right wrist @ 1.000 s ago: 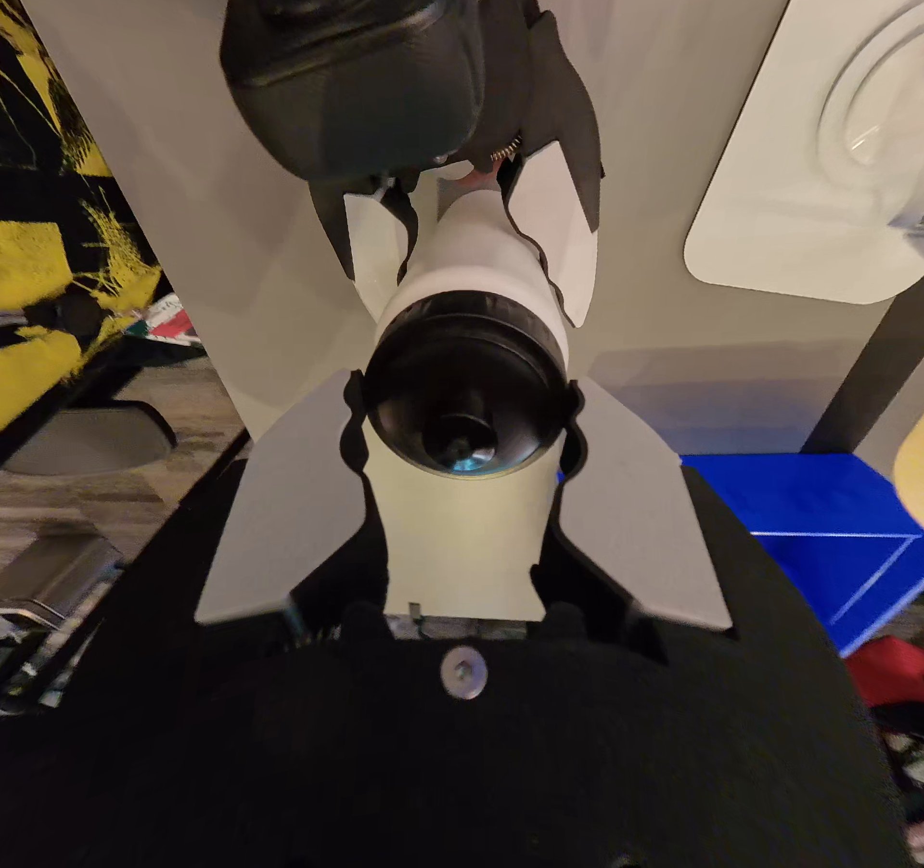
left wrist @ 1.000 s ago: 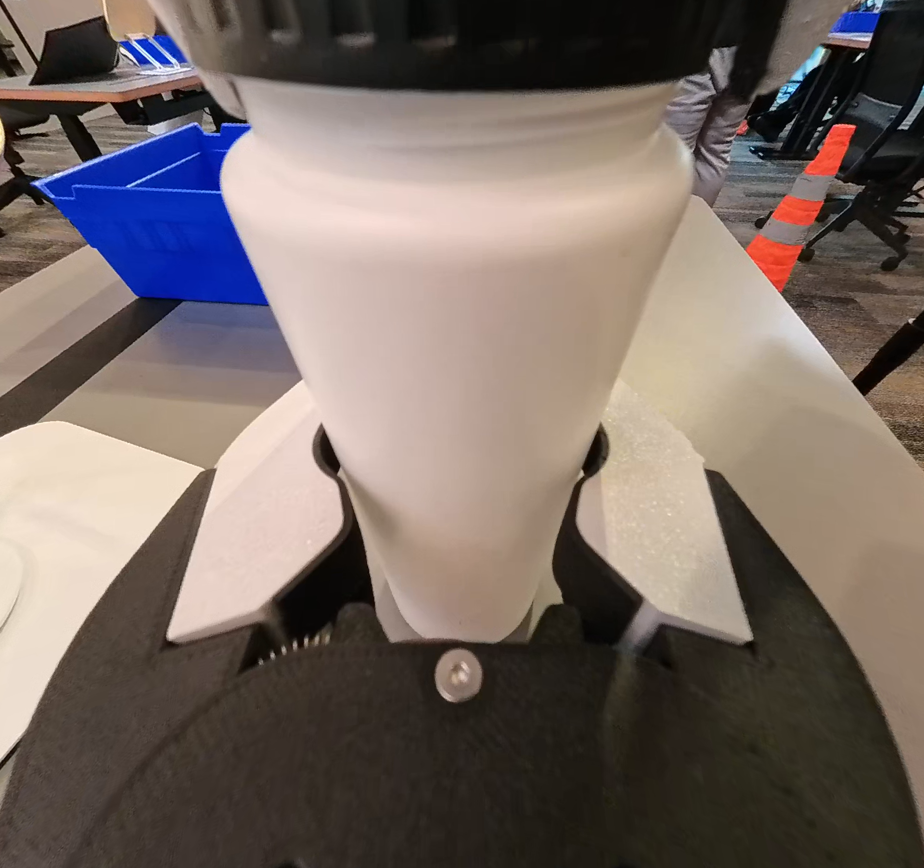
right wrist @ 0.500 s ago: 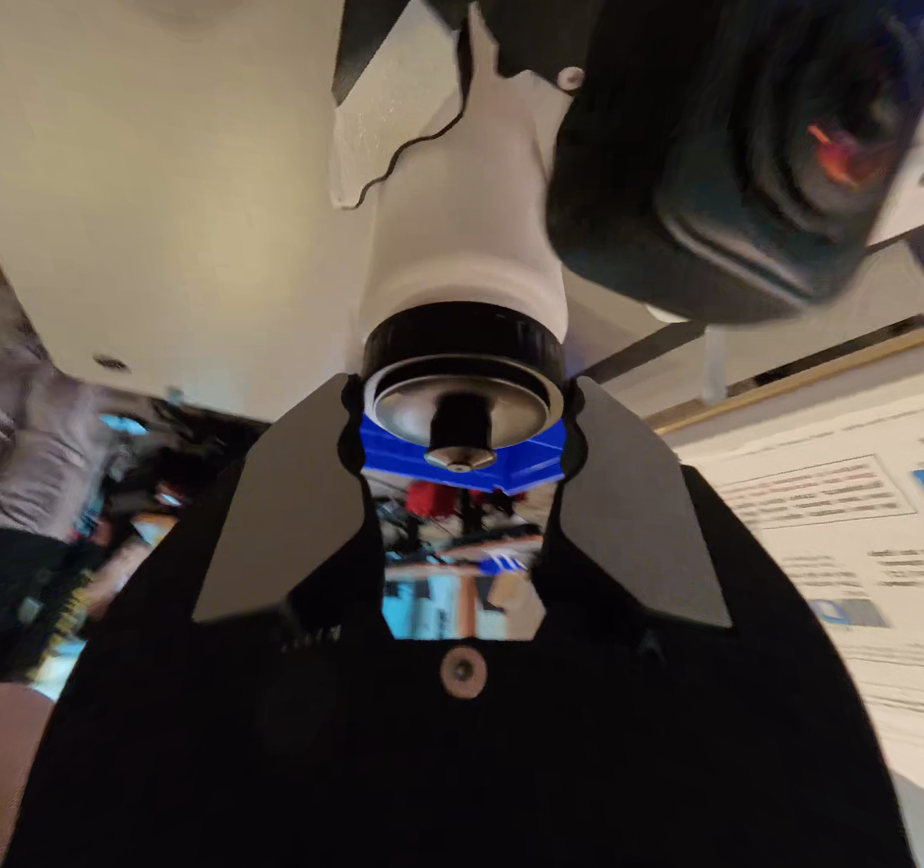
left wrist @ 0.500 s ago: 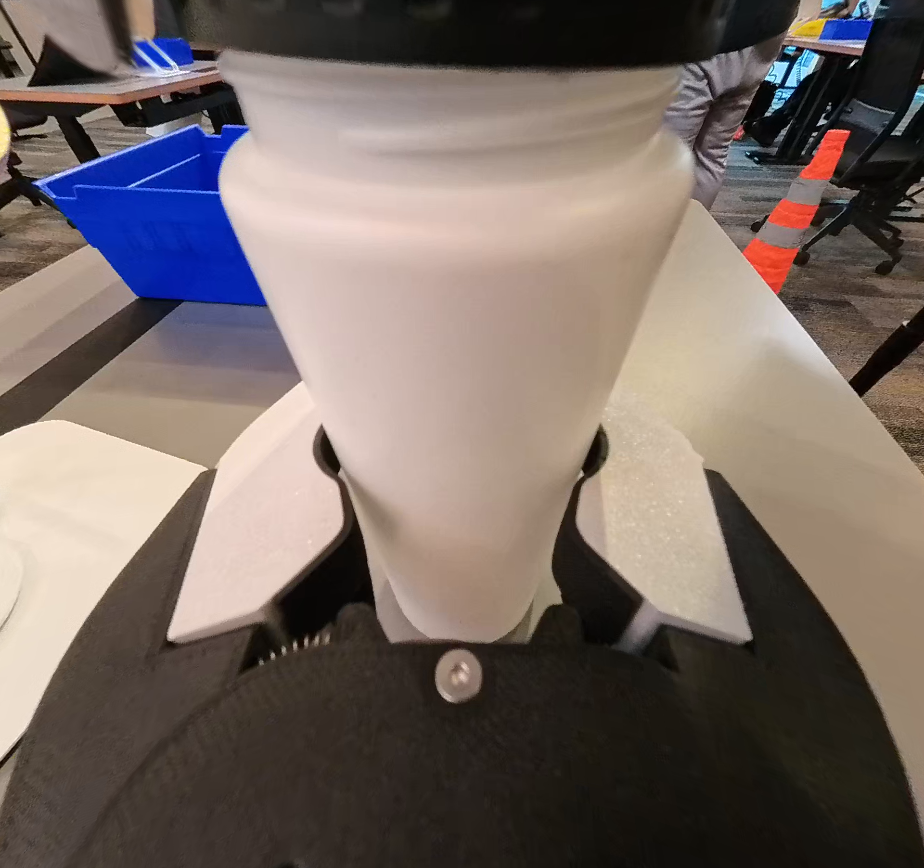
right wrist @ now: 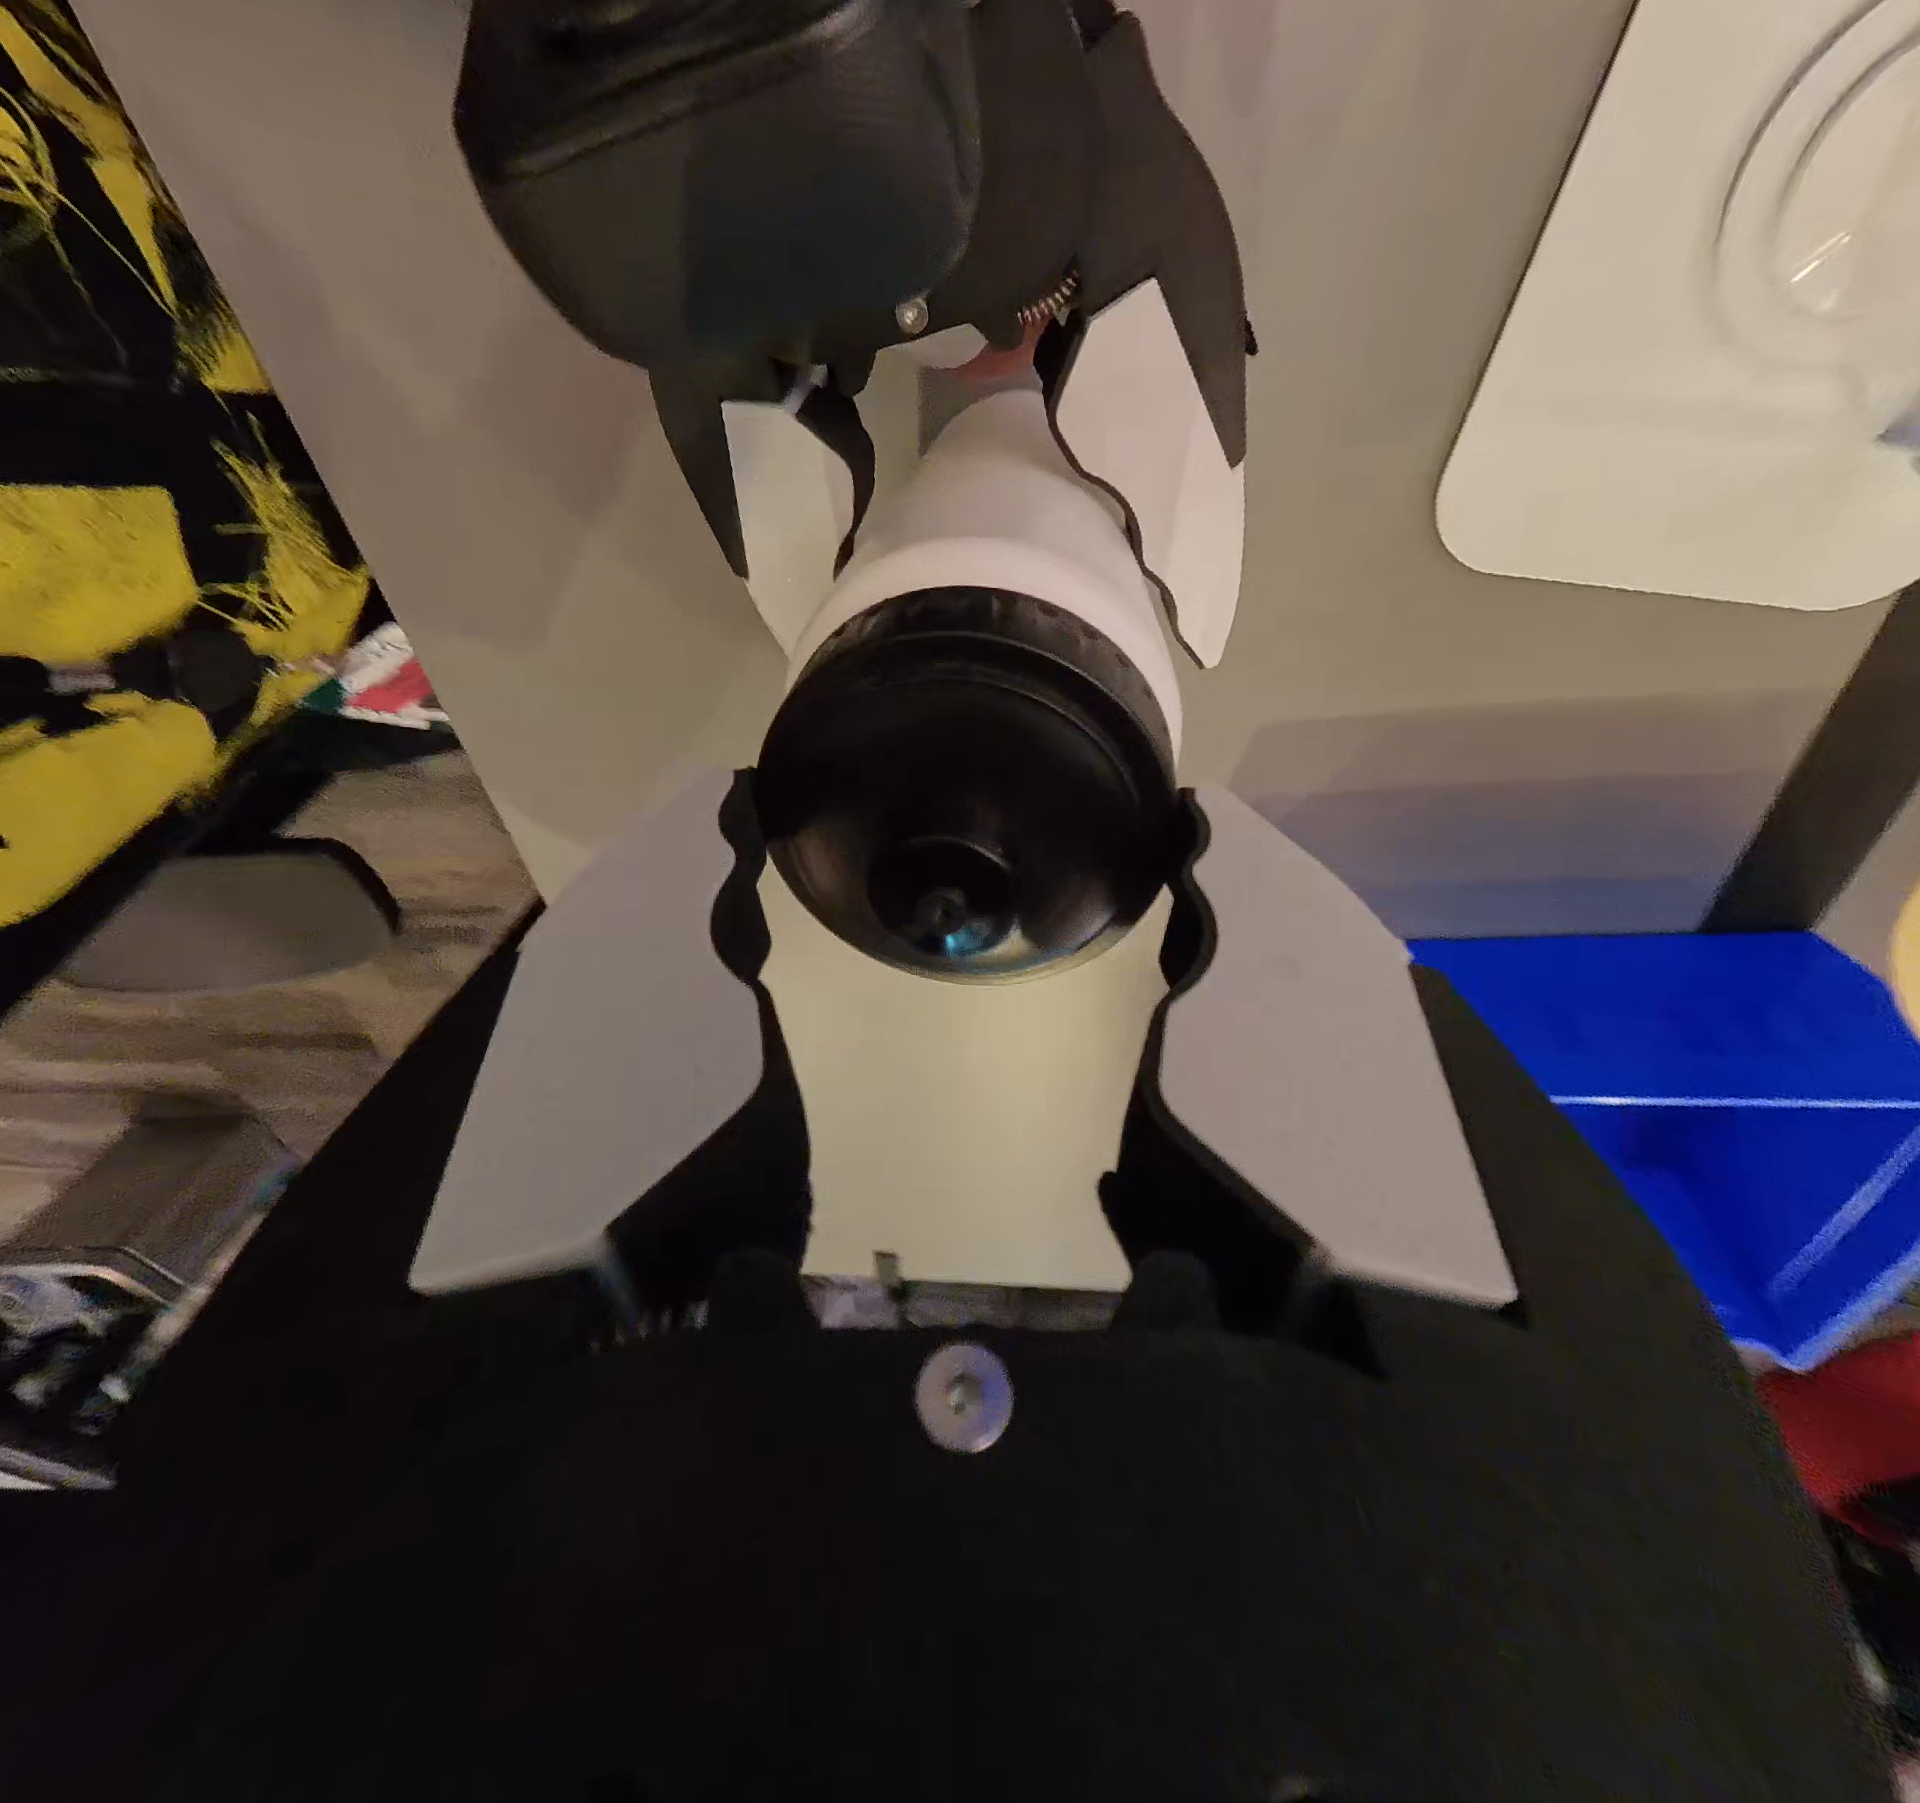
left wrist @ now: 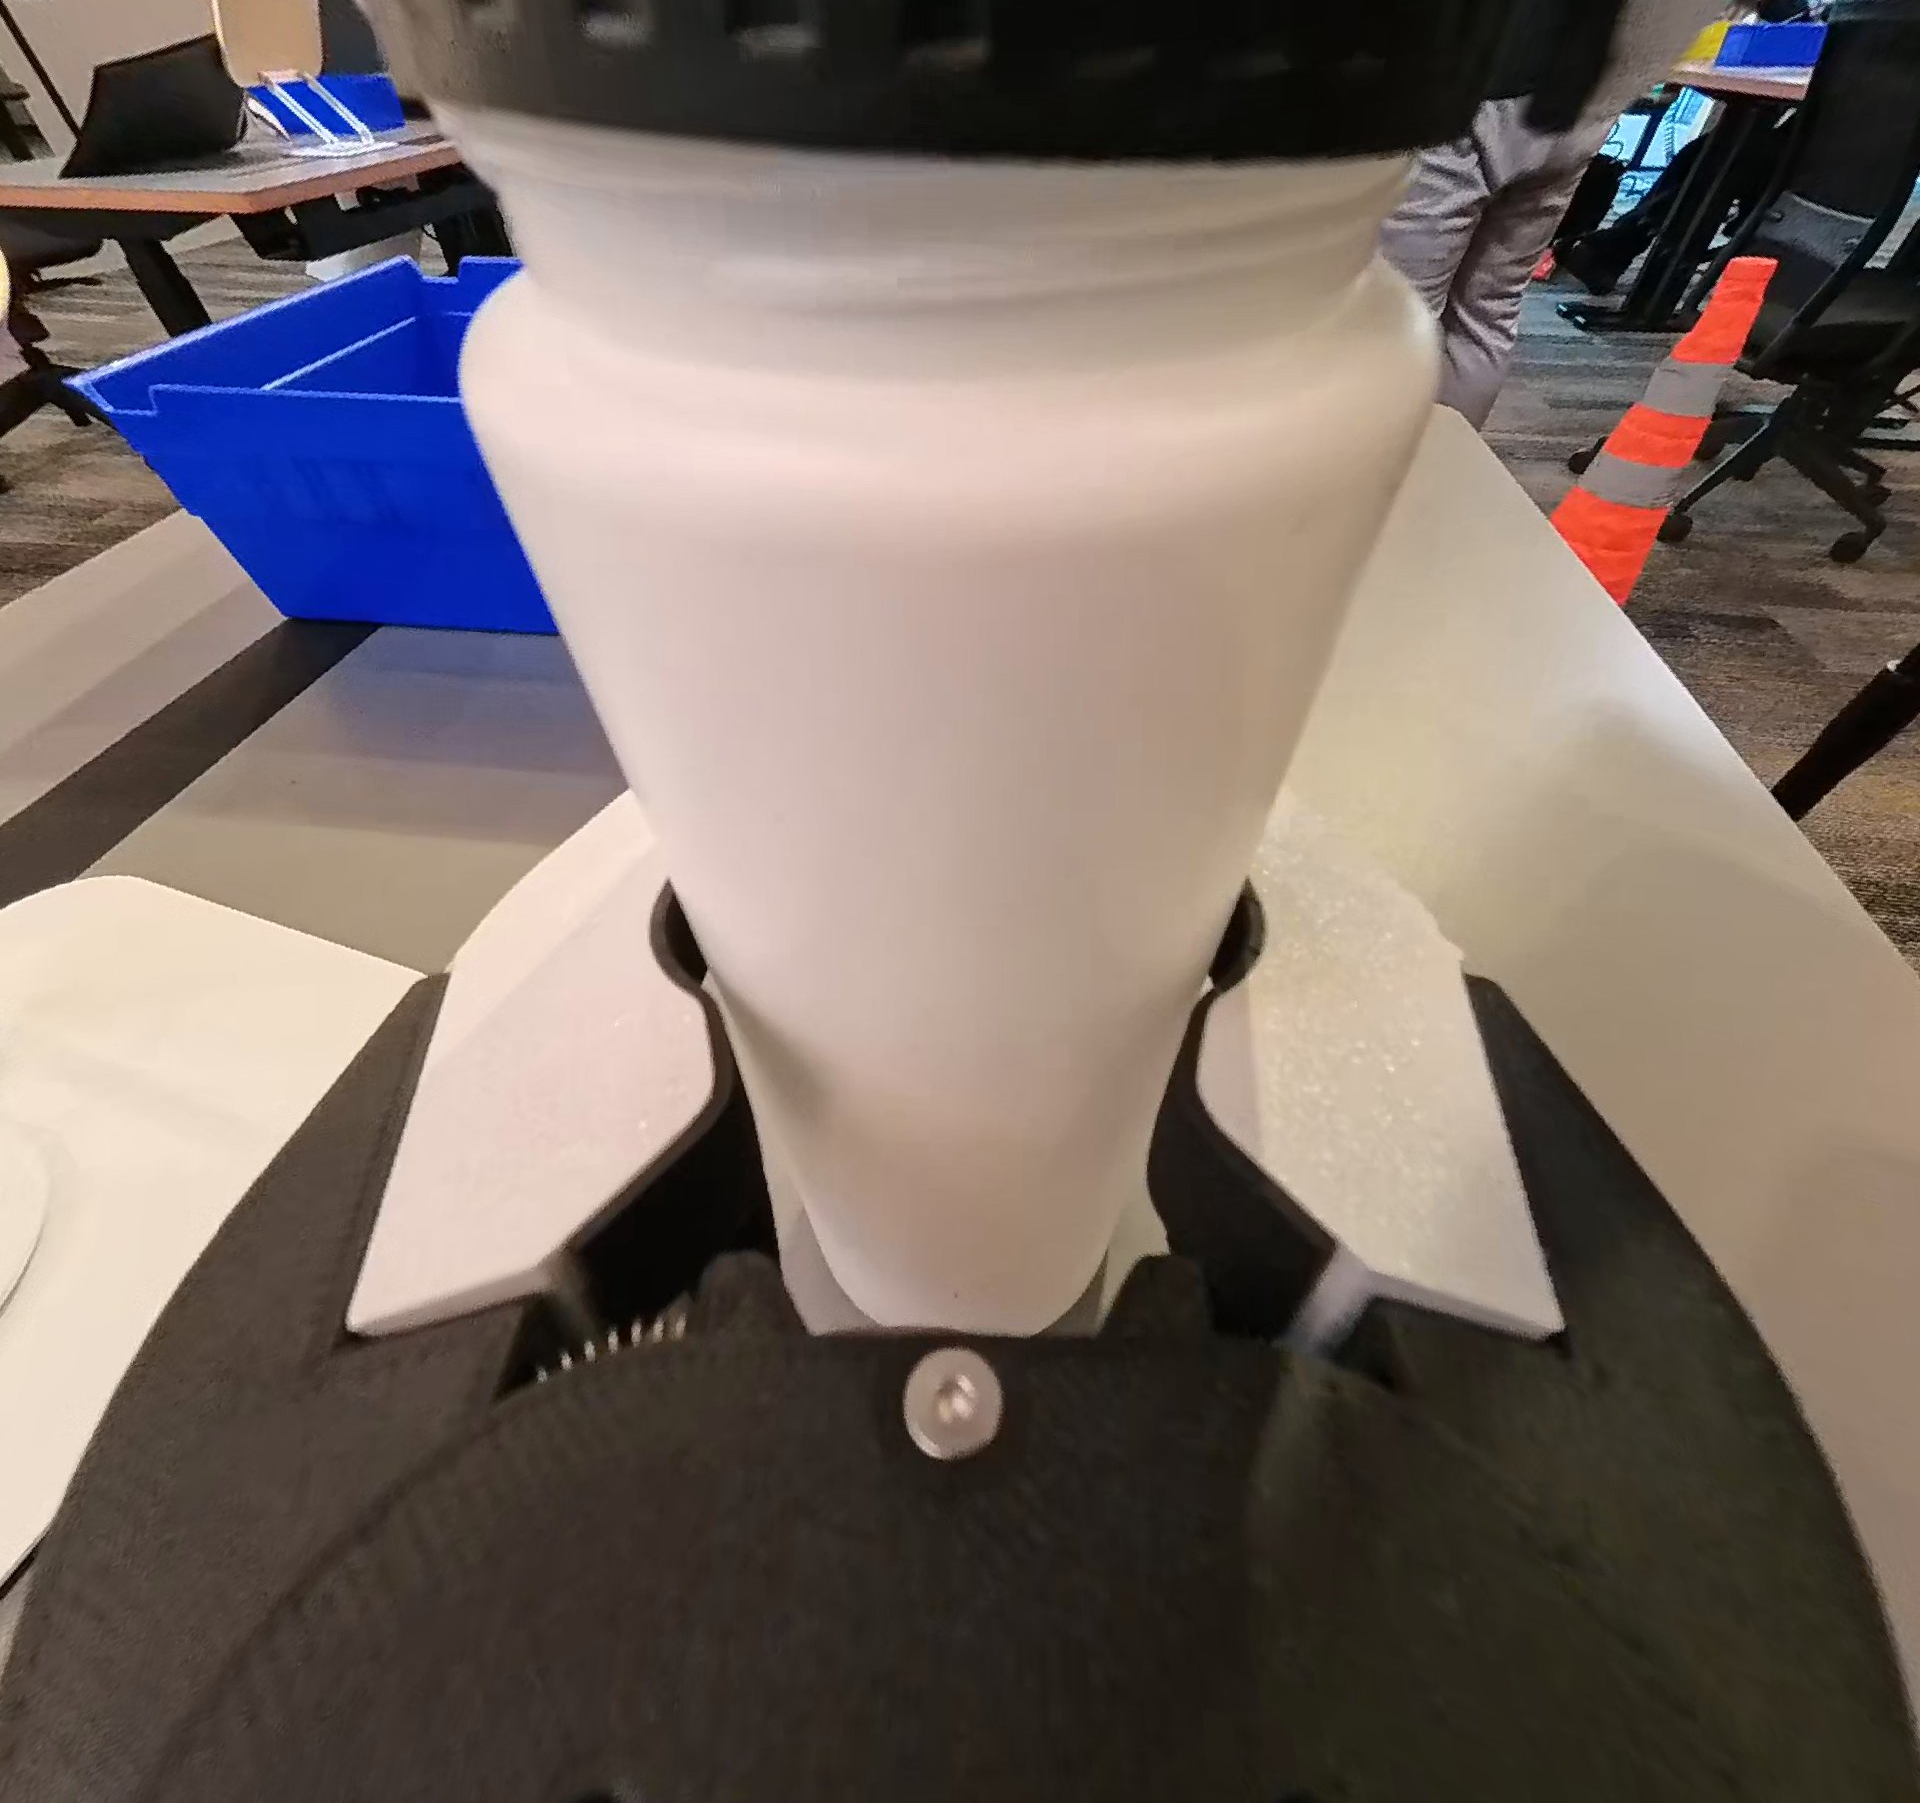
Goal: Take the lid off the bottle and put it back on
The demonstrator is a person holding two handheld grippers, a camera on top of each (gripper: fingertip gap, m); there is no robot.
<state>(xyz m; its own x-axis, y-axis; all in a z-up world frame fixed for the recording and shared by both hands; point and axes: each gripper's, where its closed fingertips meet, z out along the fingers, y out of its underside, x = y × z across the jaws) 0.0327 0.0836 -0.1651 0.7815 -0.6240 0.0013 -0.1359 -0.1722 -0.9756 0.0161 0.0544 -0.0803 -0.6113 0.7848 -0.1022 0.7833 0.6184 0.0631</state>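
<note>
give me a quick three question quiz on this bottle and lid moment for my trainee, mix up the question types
1. True or false: the black lid sits on the neck of the white bottle.
2. Which gripper clamps the bottle's body? A) left gripper B) right gripper C) neither
3. Fill in: on the table behind the bottle stands a blue ____.

Key
1. True; the lid is over the neck, with thread showing below it in the left wrist view.
2. A; the right gripper's fingers flank the lid instead.
3. bin
</note>
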